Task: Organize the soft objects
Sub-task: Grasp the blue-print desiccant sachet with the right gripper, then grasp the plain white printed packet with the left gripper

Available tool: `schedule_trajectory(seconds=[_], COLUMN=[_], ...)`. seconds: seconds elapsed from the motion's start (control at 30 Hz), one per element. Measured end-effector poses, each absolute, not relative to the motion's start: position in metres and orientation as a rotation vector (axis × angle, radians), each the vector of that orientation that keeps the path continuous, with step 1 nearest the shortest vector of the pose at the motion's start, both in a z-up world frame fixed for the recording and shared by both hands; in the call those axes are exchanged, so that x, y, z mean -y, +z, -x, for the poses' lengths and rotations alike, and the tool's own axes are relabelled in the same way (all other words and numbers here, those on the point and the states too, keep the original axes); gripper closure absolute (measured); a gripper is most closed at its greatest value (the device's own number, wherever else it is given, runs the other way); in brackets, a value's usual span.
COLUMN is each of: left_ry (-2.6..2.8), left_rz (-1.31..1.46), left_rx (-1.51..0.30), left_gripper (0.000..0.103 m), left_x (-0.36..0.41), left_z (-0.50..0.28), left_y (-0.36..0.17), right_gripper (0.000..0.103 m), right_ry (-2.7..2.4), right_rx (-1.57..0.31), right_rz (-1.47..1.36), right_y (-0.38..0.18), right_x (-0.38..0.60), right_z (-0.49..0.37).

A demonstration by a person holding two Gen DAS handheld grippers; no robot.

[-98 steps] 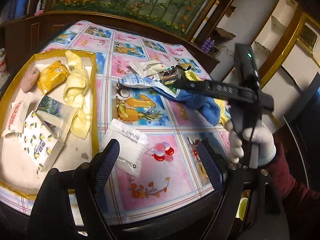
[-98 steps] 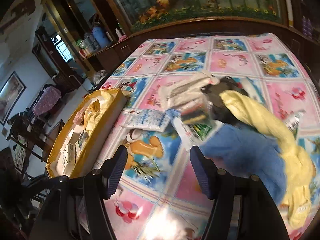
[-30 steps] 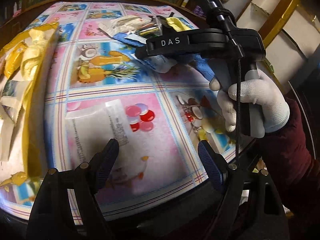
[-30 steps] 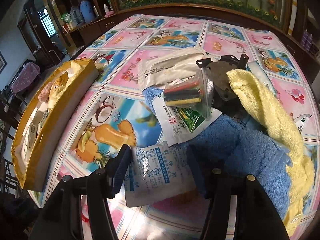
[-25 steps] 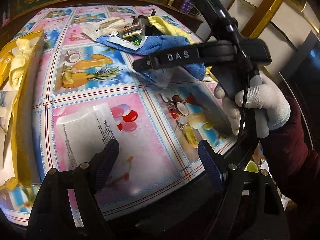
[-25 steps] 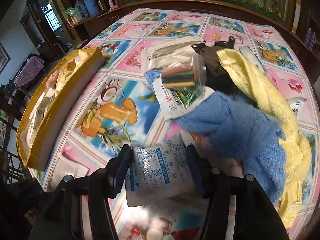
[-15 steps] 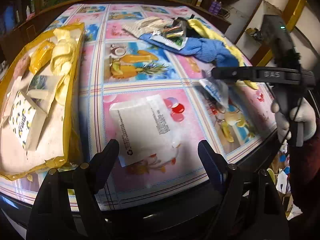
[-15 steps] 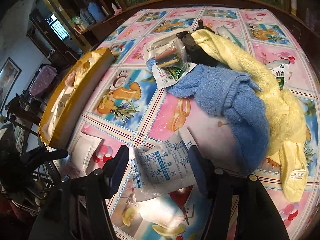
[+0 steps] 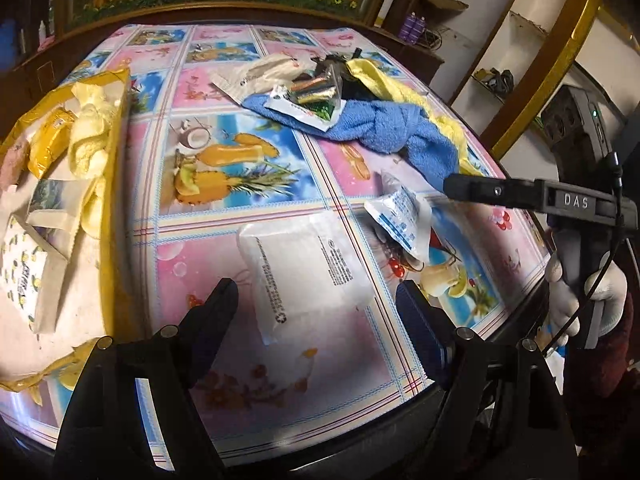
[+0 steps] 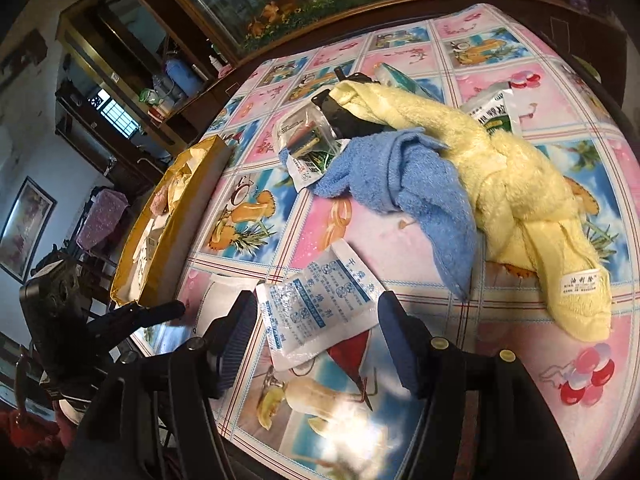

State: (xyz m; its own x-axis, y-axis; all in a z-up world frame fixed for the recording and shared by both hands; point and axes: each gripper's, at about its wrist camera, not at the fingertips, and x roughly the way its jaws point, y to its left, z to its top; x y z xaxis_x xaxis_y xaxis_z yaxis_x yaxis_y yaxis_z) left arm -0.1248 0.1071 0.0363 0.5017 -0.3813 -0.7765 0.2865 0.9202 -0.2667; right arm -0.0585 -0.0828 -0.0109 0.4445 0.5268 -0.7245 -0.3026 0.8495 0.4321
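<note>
The right gripper [image 10: 316,336] is opening its fingers around the blue-printed desiccant packet [image 10: 320,300] on the counter [image 10: 560,360], while the left gripper [image 9: 316,312], fingers spread and empty, should be lining up squarely over the white pouch [image 9: 300,272].

Tablecloth [image 9: 256,160] is a loud glossy grid of pink and blue squares with pineapples, drinks and cherries. Far right, a fluffy pale yellow towel [image 10: 500,168] beside a blue terry towel [image 10: 400,168]. Nearer: a white sachet with blue print [image 10: 320,304], and a plain white pouch with black text [image 9: 304,272]. Gold-yellow tray [image 9: 108,184] on the left.
</note>
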Motion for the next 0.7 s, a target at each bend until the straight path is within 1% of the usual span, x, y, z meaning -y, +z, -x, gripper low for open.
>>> schedule_trajectory(seconds=[0.1, 0.23, 0.33, 0.4, 0.5, 0.63, 0.67, 0.7], left_ry=[-0.371, -0.317, -0.343, -0.314, -0.311, -0.298, -0.296, -0.316], left_rz=[0.097, -0.043, -0.07, -0.109, -0.089, -0.124, -0.153, -0.152], left_rx=[-0.956, -0.967, -0.993, -0.975, -0.964, -0.958, -0.952, -0.946], left_gripper=[0.021, 0.021, 0.021, 0.021, 0.021, 0.021, 0.023, 0.032], left_x=[-0.108, -0.084, -0.073, -0.07, -0.076, -0.075, -0.071, -0.07], left_z=[0.119, 0.113, 0.109, 0.108, 0.106, 0.099, 0.098, 0.097], left_y=[0.036, 0.024, 0.012, 0.009, 0.008, 0.006, 0.006, 0.007], right_gripper=[0.038, 0.037, 0.036, 0.036, 0.035, 0.031, 0.031, 0.031], right_ry=[0.515, 0.498, 0.458, 0.442, 0.418, 0.392, 0.384, 0.38], right_rx=[-1.012, -1.059, -1.104, -1.108, -1.108, -1.11, -1.108, -1.1], right_rz=[-0.321, -0.426, -0.477, -0.488, -0.438, -0.287, -0.242, -0.199], right_y=[-0.019, -0.031, -0.037, -0.036, -0.034, -0.032, -0.032, -0.032], right_x=[0.086, 0.082, 0.072, 0.063, 0.048, 0.021, 0.015, 0.011], right_z=[0.06, 0.056, 0.047, 0.039, 0.033, 0.031, 0.031, 0.031])
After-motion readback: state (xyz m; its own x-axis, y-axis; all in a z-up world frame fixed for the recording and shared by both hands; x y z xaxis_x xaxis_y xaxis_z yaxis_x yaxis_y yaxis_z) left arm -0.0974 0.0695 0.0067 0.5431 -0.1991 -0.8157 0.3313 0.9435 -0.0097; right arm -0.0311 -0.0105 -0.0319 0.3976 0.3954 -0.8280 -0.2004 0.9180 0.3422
